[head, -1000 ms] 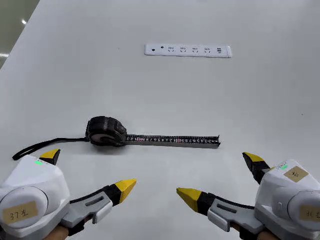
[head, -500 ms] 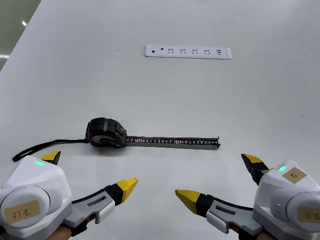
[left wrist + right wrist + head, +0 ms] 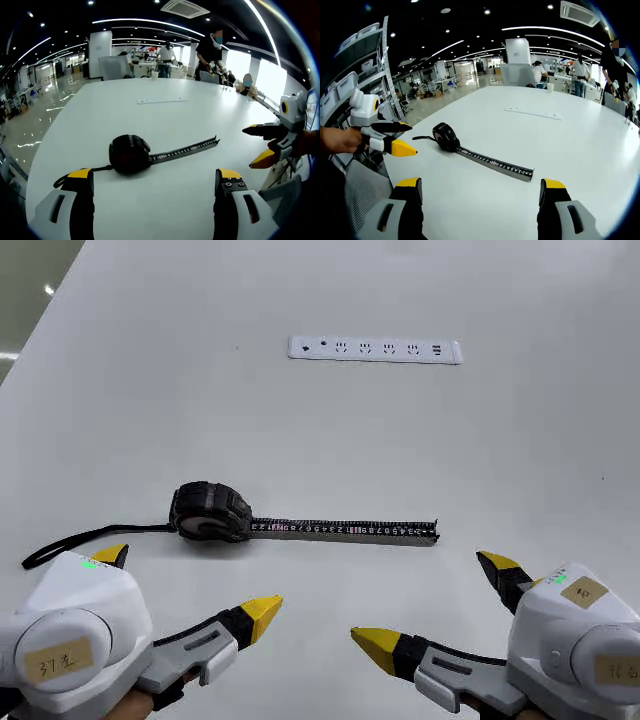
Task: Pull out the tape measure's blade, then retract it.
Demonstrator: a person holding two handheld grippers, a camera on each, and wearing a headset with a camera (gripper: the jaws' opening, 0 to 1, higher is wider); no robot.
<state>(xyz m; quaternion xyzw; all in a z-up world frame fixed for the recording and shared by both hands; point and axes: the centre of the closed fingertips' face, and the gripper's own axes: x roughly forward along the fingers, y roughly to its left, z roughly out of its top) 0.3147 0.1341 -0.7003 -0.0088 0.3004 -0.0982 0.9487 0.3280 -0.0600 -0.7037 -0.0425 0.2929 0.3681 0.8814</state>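
Head view puts both tools low in the foreground, each with its yellow-tipped jaws spread wide and nothing between them. The left gripper (image 3: 186, 582) sits at the lower left and the right gripper (image 3: 435, 602) mirrors it at the lower right. Neither touches anything, and bare white table (image 3: 150, 390) lies between their inner tips.

Just beyond the jaws lies the tape measure (image 3: 210, 510), a round black case resting on the table ahead of the left gripper. Its blade (image 3: 345, 530) is pulled out and lies flat along the tabletop. It runs rightward from the case to a hook end (image 3: 436, 530) that is ahead of the right gripper, near it but apart. A black wrist strap (image 3: 85, 538) trails from the other side of the case toward the table's left edge, passing near the left gripper's outer tip.

Left gripper view frames the case between its own two open jaws, with the blade slanting away toward the right gripper at the right. Right gripper view frames the blade between its jaws, with the case farther off and the left gripper held in a hand at the left.

Farther back a white power strip (image 3: 375, 349) lies flat, well apart from the tape measure. Past the table's far edge, both gripper views show an open office with ceiling lights and several people.
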